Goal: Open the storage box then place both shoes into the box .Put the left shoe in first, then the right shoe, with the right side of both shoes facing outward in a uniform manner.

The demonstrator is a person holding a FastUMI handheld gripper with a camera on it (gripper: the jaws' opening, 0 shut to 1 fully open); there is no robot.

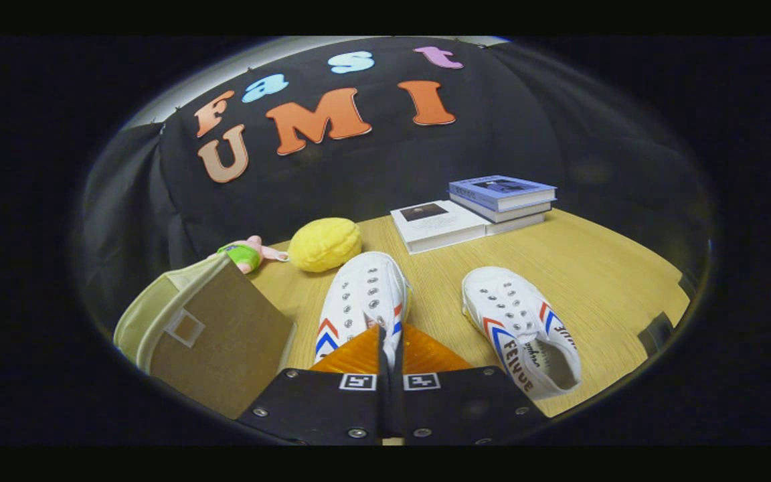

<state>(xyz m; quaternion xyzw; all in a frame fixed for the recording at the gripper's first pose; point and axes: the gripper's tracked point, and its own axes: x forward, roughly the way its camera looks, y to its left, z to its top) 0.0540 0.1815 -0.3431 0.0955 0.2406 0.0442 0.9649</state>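
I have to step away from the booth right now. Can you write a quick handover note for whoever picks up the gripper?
Gripper: fingers closed together, holding nothing, tips over the near white sneaker.
Second white sneaker lies on the wooden table, beside the first, clear of the fingers.
Beige storage box stands on the other side of the near sneaker, lid closed.
Done: nothing.
Left: open the box, left shoe in, then right shoe, right sides outward.

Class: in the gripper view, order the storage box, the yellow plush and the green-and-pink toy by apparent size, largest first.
1. Storage box, though it lies nearest the camera, which inflates it.
2. Yellow plush.
3. Green-and-pink toy, partly hidden behind the box.
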